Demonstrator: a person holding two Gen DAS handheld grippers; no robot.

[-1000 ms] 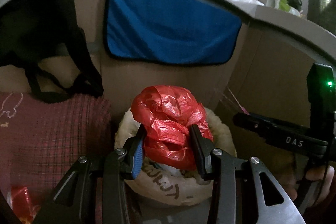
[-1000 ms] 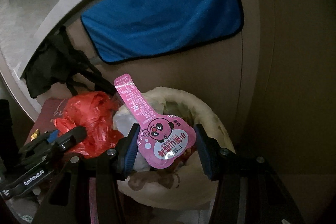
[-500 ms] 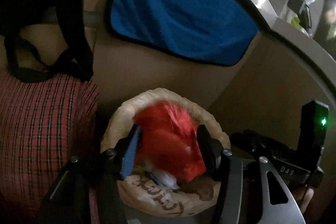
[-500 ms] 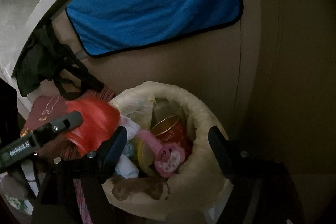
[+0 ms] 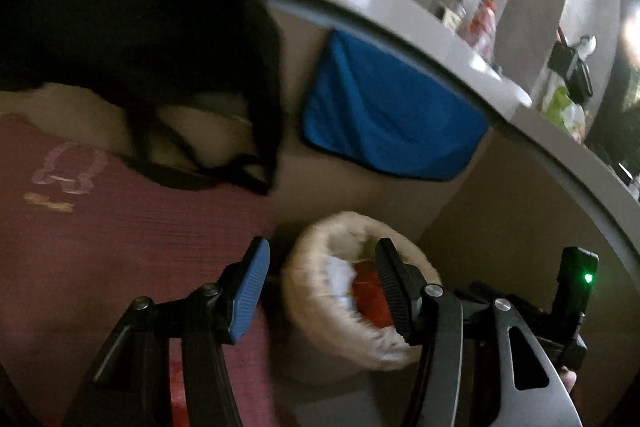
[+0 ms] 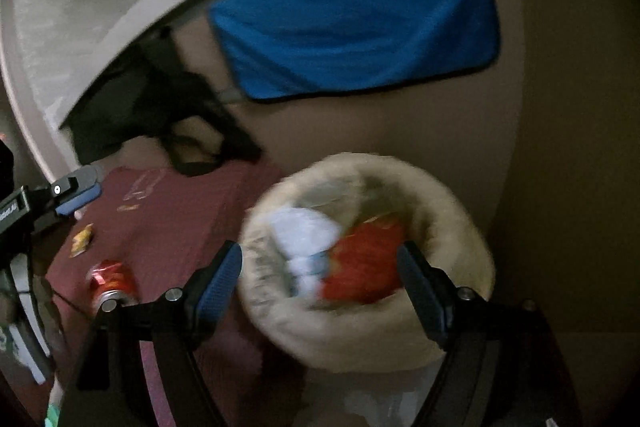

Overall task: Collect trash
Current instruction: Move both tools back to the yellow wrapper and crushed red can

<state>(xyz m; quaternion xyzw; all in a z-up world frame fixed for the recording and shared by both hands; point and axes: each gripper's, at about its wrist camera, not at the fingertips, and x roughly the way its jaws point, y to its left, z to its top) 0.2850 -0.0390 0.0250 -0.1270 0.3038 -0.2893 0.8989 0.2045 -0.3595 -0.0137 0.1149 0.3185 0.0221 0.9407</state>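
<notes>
Judging from how things lie, the collecting is partly done. The lined trash bin (image 6: 368,259) already holds a crumpled red plastic bag (image 6: 364,263) and some white paper or wrapping (image 6: 304,239) beside it, all sitting inside the pale liner against the brown cabinet front, below the hanging blue cloth (image 6: 356,27).

Both tools are empty. The right gripper (image 6: 320,287) stands with its jaws spread wide on either side of the bin's mouth, nothing between the pads. The left gripper (image 5: 320,291) is likewise released (its jaws apart, framing only the bin's near-left rim in the blurred left wrist view) and grasps nothing.

What is left shows on the dark red cloth (image 6: 172,223) to the left of the bin: a crushed red can (image 6: 112,283) lying near the right gripper's left finger, and farther left a small yellow wrapper (image 6: 82,239). Neither is in the bin yet. The left gripper, seen at the far left edge of the right wrist view, sits near that wrapper's side of the cloth, so it looks better placed to take one of these.

A black bag (image 5: 160,67) hangs above the cloth; whether it counts as trash I cannot tell.
</notes>
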